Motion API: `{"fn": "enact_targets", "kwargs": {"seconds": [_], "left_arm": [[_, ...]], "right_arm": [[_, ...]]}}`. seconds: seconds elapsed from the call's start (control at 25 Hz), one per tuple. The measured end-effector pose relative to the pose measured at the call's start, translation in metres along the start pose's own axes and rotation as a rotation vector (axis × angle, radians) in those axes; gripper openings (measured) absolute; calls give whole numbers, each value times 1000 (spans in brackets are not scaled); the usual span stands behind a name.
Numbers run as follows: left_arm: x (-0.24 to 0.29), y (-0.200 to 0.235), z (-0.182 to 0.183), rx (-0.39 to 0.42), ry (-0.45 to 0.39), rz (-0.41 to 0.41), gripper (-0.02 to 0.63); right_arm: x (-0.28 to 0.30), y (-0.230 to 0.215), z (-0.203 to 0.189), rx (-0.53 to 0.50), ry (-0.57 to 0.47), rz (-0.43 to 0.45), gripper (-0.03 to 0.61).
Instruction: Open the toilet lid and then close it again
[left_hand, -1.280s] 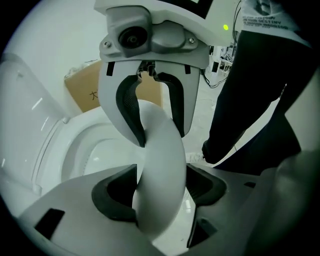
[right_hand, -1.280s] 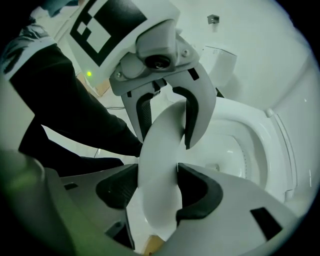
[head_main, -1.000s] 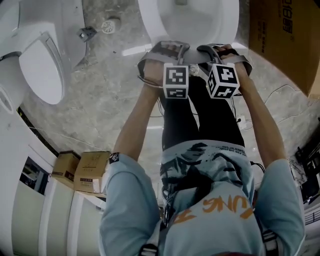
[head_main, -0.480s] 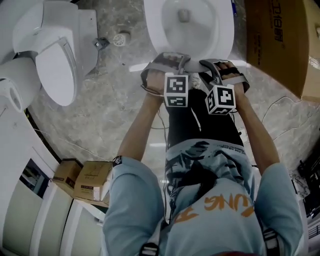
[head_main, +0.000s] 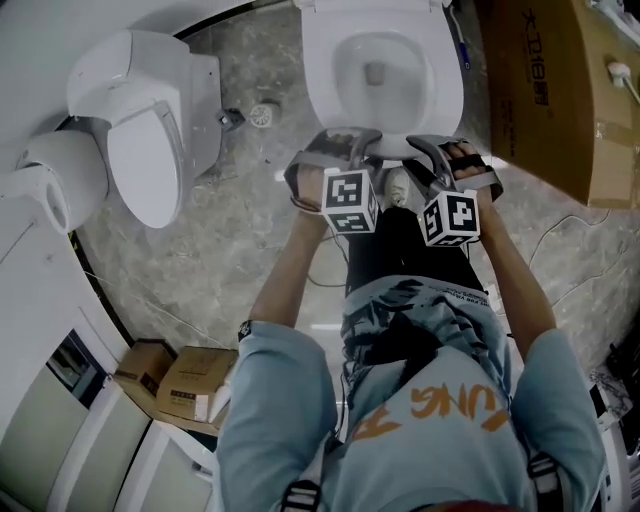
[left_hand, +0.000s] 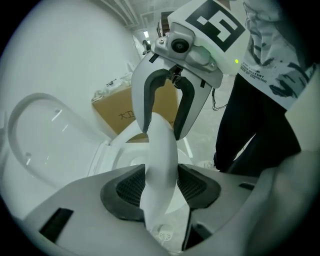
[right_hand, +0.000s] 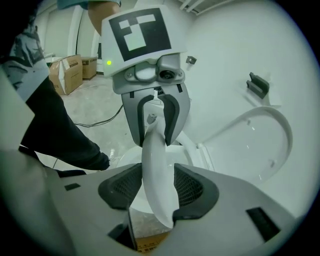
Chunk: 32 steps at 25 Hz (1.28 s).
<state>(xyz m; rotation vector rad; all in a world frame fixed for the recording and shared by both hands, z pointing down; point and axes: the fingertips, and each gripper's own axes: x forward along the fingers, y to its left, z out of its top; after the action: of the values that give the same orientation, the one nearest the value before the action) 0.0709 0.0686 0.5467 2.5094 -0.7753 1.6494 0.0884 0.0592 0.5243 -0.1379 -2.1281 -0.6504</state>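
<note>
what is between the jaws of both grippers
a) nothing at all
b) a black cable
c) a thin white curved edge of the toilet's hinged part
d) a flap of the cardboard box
c: the thin white curved edge runs straight through the left gripper in its own view and through the right gripper in its own view. Both sets of jaws have just been closing and now press on it.

Orange letters "UNG" on the shirt (head_main: 440, 405); cardboard box (head_main: 545, 90) print unreadable.

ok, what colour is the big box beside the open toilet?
Brown. The cardboard box shows best in the head view.
</note>
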Motion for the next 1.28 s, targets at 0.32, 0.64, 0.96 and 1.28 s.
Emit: {"fn": "enact_targets", "kwargs": {"seconds": [0.32,0.64,0.96,1.28], "left_arm": [[-54,60,28,-39,-62,141,180],[-98,134,47,-115,-112,298,167],[-124,197,60,-203,-192,361,173],[-144,275,67,-247,-294,395,173]], "right_arm": [[-38,-65,22,1,-38,-153,147],[-64,-144,41,41,-61,-273,132],[-77,-210,52,105,-58,-361,127],[-79,-290,61,176,-61,-439,126]]}}
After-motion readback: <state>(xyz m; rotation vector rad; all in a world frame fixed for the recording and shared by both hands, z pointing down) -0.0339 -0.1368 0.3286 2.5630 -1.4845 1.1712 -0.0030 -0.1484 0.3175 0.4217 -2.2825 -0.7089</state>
